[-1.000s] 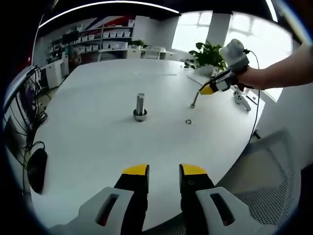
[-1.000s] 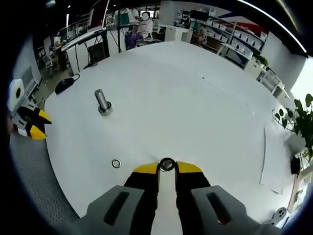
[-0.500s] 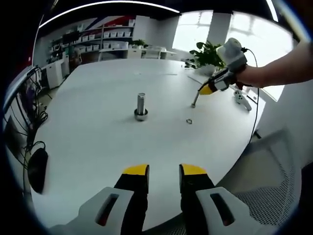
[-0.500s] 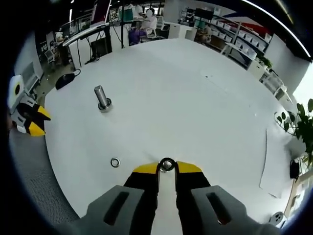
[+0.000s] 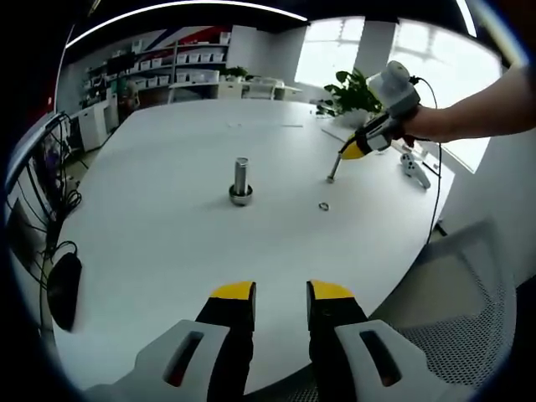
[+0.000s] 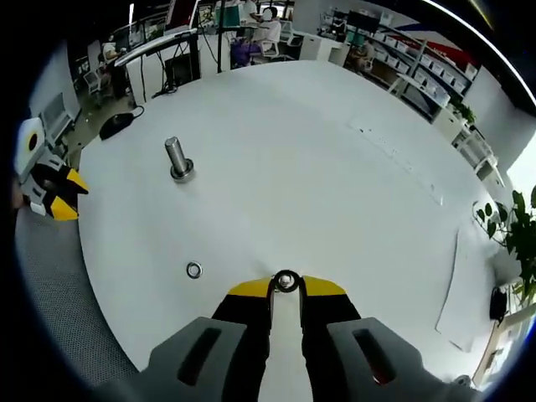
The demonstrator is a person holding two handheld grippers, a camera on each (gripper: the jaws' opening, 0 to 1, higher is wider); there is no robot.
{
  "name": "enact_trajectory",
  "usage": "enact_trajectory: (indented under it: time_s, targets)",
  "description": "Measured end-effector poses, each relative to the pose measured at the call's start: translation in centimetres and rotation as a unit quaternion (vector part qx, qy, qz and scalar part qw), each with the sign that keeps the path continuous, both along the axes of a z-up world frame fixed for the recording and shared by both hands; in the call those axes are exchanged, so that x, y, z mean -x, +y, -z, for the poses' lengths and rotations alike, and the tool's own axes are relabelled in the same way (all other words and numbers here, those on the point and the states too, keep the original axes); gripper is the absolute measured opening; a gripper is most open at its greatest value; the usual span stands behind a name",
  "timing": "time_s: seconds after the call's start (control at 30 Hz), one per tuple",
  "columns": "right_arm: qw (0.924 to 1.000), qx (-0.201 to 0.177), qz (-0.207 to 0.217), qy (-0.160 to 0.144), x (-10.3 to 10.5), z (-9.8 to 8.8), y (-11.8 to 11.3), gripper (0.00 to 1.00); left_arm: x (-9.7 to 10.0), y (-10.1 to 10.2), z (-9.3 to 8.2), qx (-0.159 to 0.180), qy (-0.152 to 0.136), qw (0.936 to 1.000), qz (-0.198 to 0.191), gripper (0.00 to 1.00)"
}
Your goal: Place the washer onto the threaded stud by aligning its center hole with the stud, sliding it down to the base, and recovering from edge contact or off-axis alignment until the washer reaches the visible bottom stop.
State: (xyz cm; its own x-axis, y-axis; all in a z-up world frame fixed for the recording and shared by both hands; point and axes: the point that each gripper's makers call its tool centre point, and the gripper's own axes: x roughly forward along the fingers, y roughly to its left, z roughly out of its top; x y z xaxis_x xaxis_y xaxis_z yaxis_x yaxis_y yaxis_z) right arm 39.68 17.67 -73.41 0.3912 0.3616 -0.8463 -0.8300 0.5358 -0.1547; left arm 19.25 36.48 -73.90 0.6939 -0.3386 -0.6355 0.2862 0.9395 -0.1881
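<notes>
Currently, your right gripper (image 6: 286, 289) pinches washer (image 6: 286, 281) between yellow jaw tips, held above white table (image 6: 318, 167). Threaded stud (image 6: 176, 157) stands upright on its base, well apart from held washer, toward table's far left in right gripper view. Second washer (image 6: 193, 270) lies flat on table, between stud and your gripper. Your left gripper (image 5: 280, 291) hovers near table edge, jaws parted, nothing between them. Left gripper view: right gripper (image 5: 345, 156) above table; washer likely there, too small to confirm.
</notes>
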Motion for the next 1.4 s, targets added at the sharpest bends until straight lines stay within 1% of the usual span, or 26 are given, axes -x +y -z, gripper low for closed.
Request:
enact_trajectory:
  time_s: [0.17, 0.33, 0.5, 0.67, 0.83, 1.0, 1.4]
  targets:
    - [0.9997, 0.014, -0.013, 0.013, 0.3, 0.3, 0.1, 0.14, 0.0, 0.0, 0.0, 0.001, 0.0, 1.0, 0.0, 0.22]
    - [0.9993, 0.023, -0.023, 0.019, 0.1, 0.4, 0.2, 0.14, 0.0, 0.0, 0.0, 0.001, 0.0, 1.0, 0.0, 0.22]
    - [0.998, 0.039, -0.034, 0.035, 0.0, 0.6, 0.2, 0.14, 0.1, -0.1, 0.0, 0.0, 0.001, 1.0, 0.002, 0.22]
    - [0.9967, 0.049, -0.035, 0.054, -0.1, 0.8, 0.1, 0.14, 0.1, -0.1, 0.0, 0.0, 0.001, 1.0, 0.002, 0.22]
    - [0.9954, 0.058, -0.04, 0.065, -0.1, 1.4, 0.2, 0.14, 0.1, -0.1, 0.1, 0.001, 0.002, 1.0, 0.003, 0.21]
    - [0.9945, 0.064, -0.041, 0.071, -0.1, 2.0, 0.3, 0.14, 0.1, -0.1, 0.0, 0.0, 0.001, 1.0, 0.002, 0.21]
    - [0.9908, 0.087, -0.045, 0.093, 0.3, 4.4, 0.3, 0.15, 0.1, -0.1, 0.1, 0.003, 0.003, 1.0, 0.001, 0.21]
